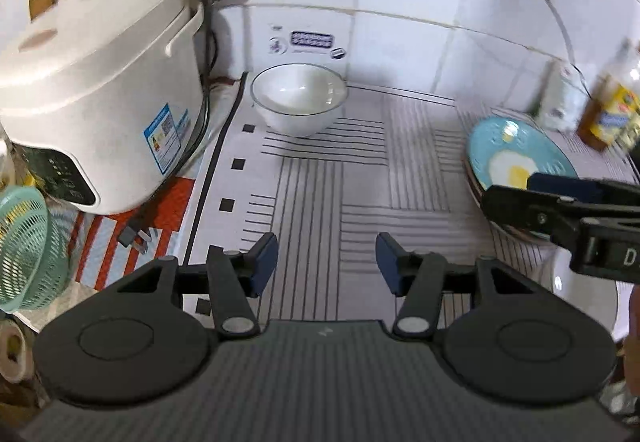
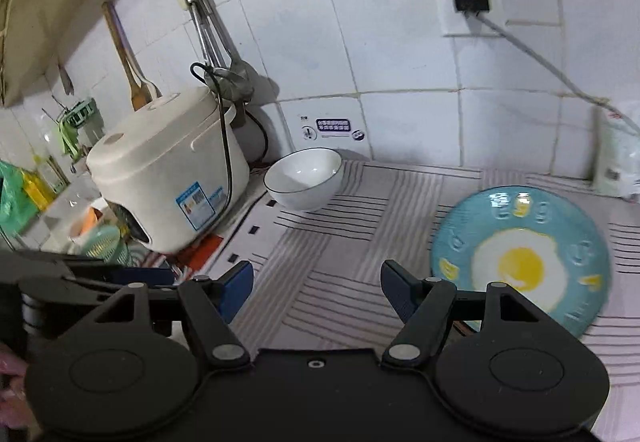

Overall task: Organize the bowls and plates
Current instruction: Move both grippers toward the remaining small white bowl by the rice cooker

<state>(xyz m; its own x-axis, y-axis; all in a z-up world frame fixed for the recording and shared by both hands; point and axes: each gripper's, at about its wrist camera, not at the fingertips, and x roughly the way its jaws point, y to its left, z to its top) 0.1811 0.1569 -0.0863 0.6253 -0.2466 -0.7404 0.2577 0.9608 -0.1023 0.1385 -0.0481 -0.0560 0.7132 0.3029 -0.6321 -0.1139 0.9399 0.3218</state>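
A white bowl with a thin dark rim stands empty on the striped mat, near the back wall. A blue plate printed with a fried egg lies on the mat to the right, and a darker rim shows under its near edge. My left gripper hangs open over bare mat, well in front of the bowl, with nothing between its fingers. My right gripper is open too and holds nothing. Its right finger is just left of the plate, and in the left wrist view its tips overlap the plate's near edge.
A white rice cooker stands left of the bowl, its cord and plug on the mat. A green basket sits at far left. A bottle and a white bag stand at back right. Ladles hang on the tiled wall.
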